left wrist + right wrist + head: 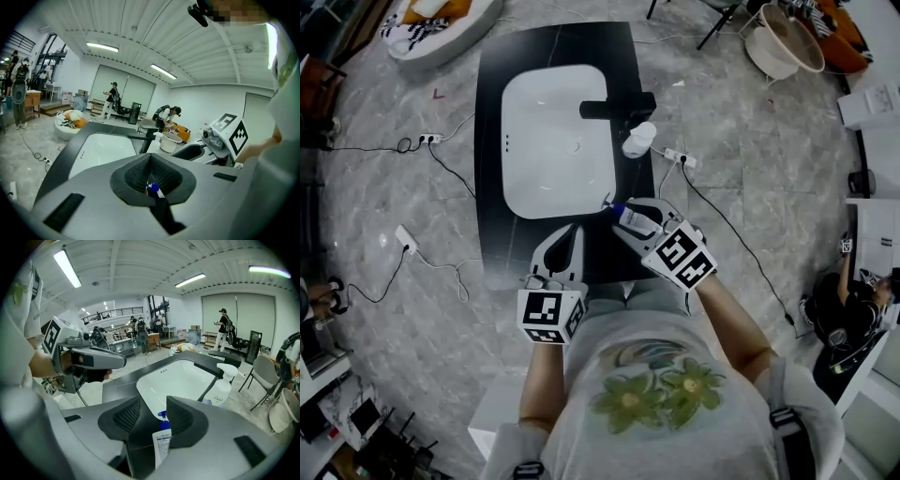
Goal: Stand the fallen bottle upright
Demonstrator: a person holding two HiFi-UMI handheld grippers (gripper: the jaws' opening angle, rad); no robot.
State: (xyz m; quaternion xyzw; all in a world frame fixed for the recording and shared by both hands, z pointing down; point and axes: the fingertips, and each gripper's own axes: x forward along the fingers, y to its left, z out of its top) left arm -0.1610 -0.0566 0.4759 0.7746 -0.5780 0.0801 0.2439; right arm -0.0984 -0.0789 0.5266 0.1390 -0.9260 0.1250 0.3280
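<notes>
A small white bottle with a blue cap (628, 215) lies on its side on the black counter (499, 253), near the front right corner of the white sink (553, 141). My right gripper (619, 218) reaches down over it. In the right gripper view the bottle (161, 439) lies between the jaws of the right gripper (152, 404), close to the right pad; the jaws stand wide open. My left gripper (572, 232) hovers over the counter's front edge, left of the bottle, its jaws together. In the left gripper view the blue cap (152, 189) shows past the left gripper (150, 157).
A white pump bottle (639, 139) stands upright beside the black faucet (614, 106) at the sink's right side. Cables and power strips (420, 141) lie on the floor around the counter. A pale basket (783, 39) sits at the top right.
</notes>
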